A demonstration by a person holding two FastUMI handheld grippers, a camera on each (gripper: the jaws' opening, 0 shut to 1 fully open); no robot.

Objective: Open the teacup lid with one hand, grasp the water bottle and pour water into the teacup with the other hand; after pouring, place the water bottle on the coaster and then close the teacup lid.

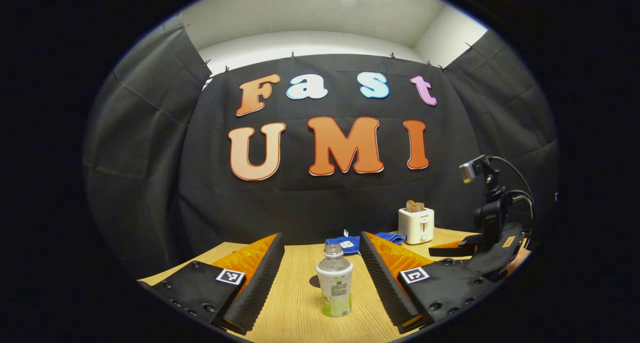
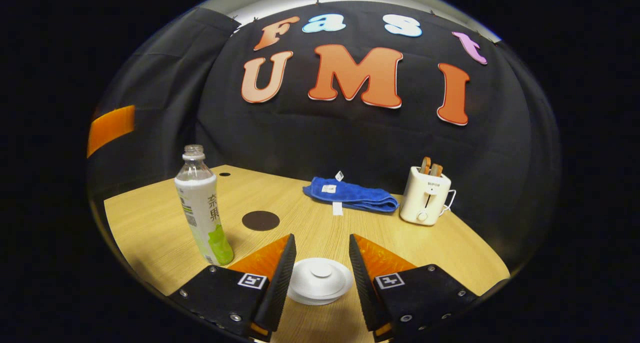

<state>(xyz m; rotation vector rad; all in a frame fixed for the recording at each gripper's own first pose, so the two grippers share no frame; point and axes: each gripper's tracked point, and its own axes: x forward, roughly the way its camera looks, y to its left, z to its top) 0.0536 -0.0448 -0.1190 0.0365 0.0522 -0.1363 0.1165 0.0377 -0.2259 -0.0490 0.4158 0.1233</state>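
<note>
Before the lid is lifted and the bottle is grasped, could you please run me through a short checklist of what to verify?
1. Left gripper open, fingers either side of the water bottle and apart from it: ok.
2. Water bottle upright and uncapped, ready to pour: ok.
3. Right gripper open above the teacup lid, lined up with its knob: ok.
4. Teacup lid off: not ok, it sits closed on the cup.
5. Coaster bare on the table for setting the bottle down: ok.
6. Blue towel and toaster away from the pouring spot: ok.
</note>
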